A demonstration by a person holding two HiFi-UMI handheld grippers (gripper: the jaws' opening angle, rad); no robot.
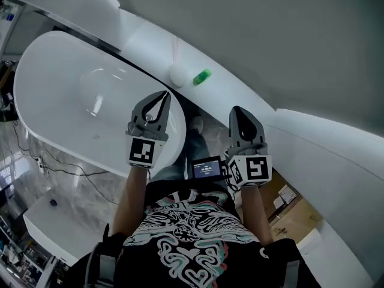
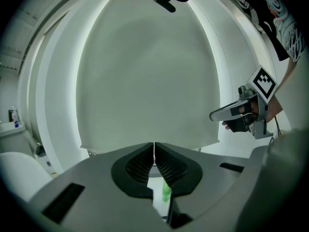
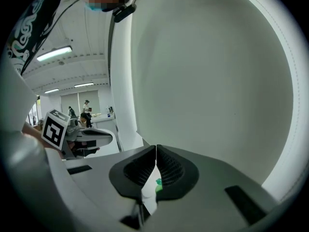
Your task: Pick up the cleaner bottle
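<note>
Ahead, cleaner bottle (image 1: 202, 77) on white ledge (image 1: 240, 98).

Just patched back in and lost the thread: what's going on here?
A person holds a gripper in each hand above a white tub. The left gripper and the right gripper are both shut and empty. The green bottle sits on the ledge by the wall, beside a round white thing. It is ahead of both grippers and untouched. The pickup has not begun yet.

Bright, even light; gripper views bulge with dark corners.
</note>
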